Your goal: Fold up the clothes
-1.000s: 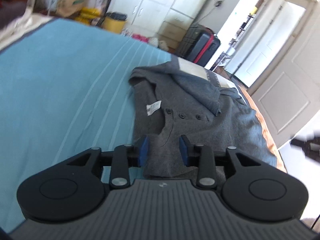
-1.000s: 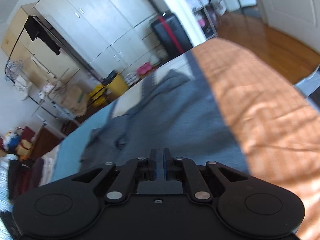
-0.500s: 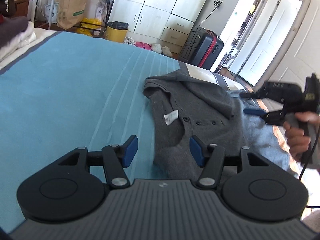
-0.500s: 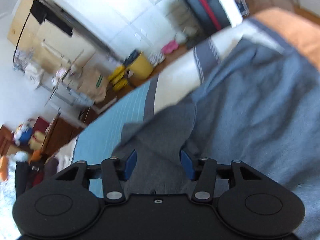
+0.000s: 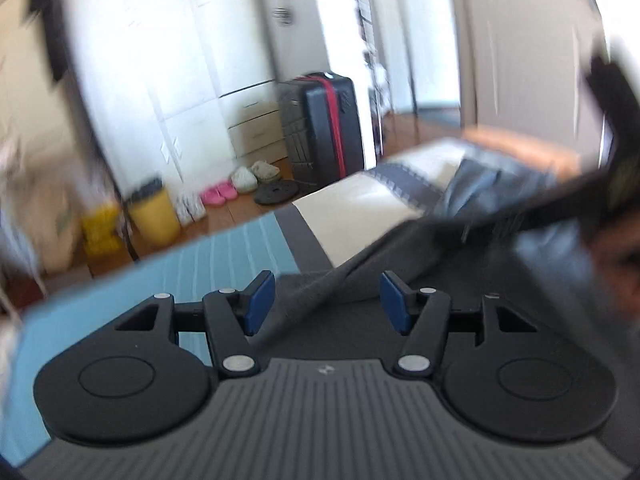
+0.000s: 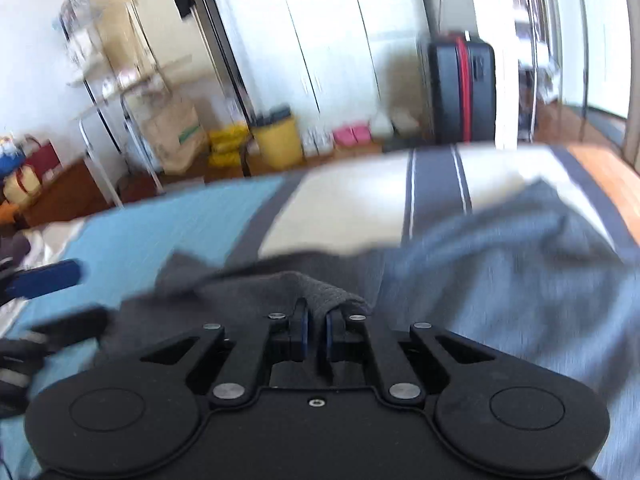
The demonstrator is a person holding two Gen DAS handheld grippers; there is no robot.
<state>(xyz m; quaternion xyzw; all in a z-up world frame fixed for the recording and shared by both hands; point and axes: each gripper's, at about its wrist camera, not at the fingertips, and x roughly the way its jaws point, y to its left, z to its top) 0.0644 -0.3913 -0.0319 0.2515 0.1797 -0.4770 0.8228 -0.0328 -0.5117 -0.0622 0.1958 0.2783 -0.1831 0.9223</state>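
Garment [image 6: 500, 264]: a grey knit lying rumpled on the bed [image 6: 340, 208], across its striped and orange end. We see our right tool [image 6: 316, 334] pinched shut on a raised fold of the knit, the cloth humped over its tips. Our left tool [image 5: 327, 300] stands wide open, a ridge of the knit running up and to the right between its pads without touching them. We judge the right tool the nearer, since it alone holds cloth; the bulk lies ahead and to its right. We read no label or writing; both views are blurred.
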